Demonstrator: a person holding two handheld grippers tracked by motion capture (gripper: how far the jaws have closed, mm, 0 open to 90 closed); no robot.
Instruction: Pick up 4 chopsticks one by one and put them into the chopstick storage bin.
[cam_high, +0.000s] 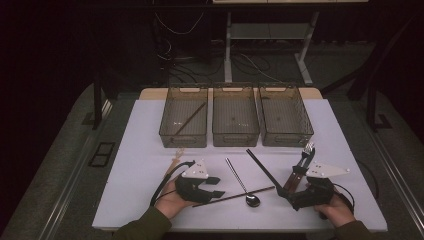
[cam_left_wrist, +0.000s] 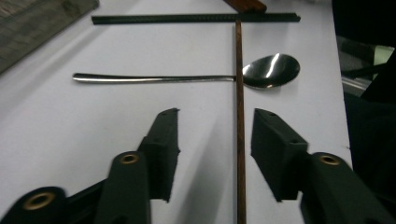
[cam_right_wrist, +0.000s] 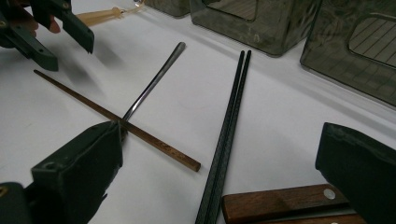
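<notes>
**A:** What are you reaching for?

**B:** Your left gripper (cam_high: 216, 186) straddles a single brown wooden chopstick (cam_left_wrist: 240, 140): thin, straight, dark-grained. It lies on the white table (cam_high: 140, 150) in front of you, running from your left gripper toward the middle, and it crosses over the steel spoon (cam_left_wrist: 187, 77) just where handle meets bowl. Seen from the left gripper view, the stick sits between the jaws, nearer one pad, with neither pad on it. The claw is released, jaws part-way apart.

**A:** How much room is there?

**B:** Going left to right: a pale wooden utensil (cam_high: 176, 156) lies just beyond your left hand (cam_high: 167, 200), then bare table, the spoon, and a black chopstick pair (cam_high: 265, 169) slanting up toward the three clear bins (cam_high: 235, 122) at the far edge. The chopstick's far tip ends near that black pair. Wood-handled cutlery (cam_high: 300, 167) lies by your right gripper (cam_high: 290, 192). The near table edge is close to both wrists.

**A:** And the hands?

**B:** Your left hand is low, its gripper pointing right along the table. Your right hand (cam_high: 335, 207) rests near the right front corner, jaws spread wide and empty, aimed toward the middle.
</notes>
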